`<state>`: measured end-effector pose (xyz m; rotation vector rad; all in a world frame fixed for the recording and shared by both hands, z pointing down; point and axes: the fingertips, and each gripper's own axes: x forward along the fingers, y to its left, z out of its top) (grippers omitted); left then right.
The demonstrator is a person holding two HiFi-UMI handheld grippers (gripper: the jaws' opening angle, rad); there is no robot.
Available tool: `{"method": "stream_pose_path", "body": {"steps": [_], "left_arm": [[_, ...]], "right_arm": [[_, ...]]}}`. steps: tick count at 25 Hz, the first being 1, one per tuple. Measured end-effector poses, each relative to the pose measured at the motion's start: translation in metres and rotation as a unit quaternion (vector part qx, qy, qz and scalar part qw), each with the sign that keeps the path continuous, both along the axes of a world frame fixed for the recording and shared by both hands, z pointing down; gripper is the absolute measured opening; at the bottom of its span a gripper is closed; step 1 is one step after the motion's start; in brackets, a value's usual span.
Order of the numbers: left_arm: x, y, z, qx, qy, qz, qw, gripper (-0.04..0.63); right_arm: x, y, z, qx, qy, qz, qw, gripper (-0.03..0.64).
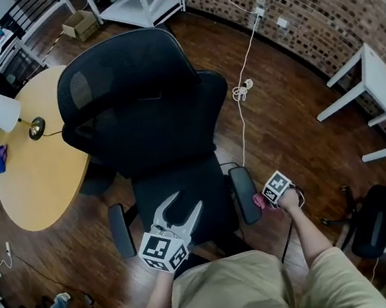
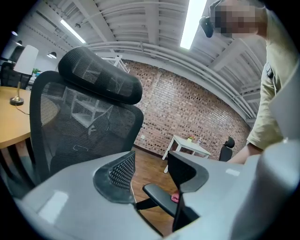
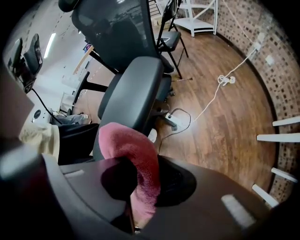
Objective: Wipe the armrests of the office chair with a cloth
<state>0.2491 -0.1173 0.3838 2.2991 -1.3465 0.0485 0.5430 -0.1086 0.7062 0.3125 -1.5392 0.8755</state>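
The right gripper [image 1: 262, 200] had its fingers clamped on a pink cloth [image 3: 137, 157], which sat at the near end of the office chair's [image 1: 145, 100] right armrest [image 1: 243, 194], by its outer edge. The left gripper [image 1: 189, 201] hovered over the front edge of the seat [image 1: 193, 178], between the two armrests, its fingers apart with nothing between them. The left armrest [image 1: 121, 229] lay bare.

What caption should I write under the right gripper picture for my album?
Right gripper pinching a pink cloth, pointed down at the office chair's grey armrest.
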Motion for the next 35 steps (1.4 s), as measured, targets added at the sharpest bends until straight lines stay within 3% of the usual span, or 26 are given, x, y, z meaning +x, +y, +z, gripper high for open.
{"method": "stream_pose_path", "body": {"steps": [6, 9, 14, 18, 23, 29, 35], "left_arm": [[-0.013, 0.004, 0.01, -0.013, -0.002, -0.025, 0.9996, 0.205], [-0.019, 0.007, 0.013, -0.019, -0.002, -0.039, 0.9991, 0.206], [-0.035, 0.016, 0.017, -0.026, -0.004, -0.062, 0.9977, 0.205], [-0.05, 0.027, 0.024, -0.031, -0.002, -0.079, 0.9964, 0.205], [-0.069, 0.036, 0.021, -0.032, 0.001, -0.097, 0.9948, 0.206], [-0.094, 0.046, 0.024, -0.027, 0.008, -0.103, 0.9942, 0.202], [-0.095, 0.049, 0.026, -0.028, 0.012, -0.085, 0.996, 0.202]], "right_arm": [[-0.029, -0.077, -0.015, 0.079, -0.034, 0.046, 0.995, 0.066], [-0.049, -0.113, -0.019, 0.106, -0.038, 0.037, 0.993, 0.066], [-0.087, -0.157, -0.022, 0.141, -0.036, -0.019, 0.989, 0.066], [-0.132, -0.156, -0.022, 0.123, -0.065, -0.07, 0.988, 0.066], [-0.166, -0.135, -0.018, 0.109, -0.048, -0.151, 0.981, 0.064], [-0.174, -0.124, -0.007, 0.149, 0.013, -0.274, 0.95, 0.065], [-0.175, -0.113, -0.015, 0.19, -0.003, -0.294, 0.937, 0.064]]}}
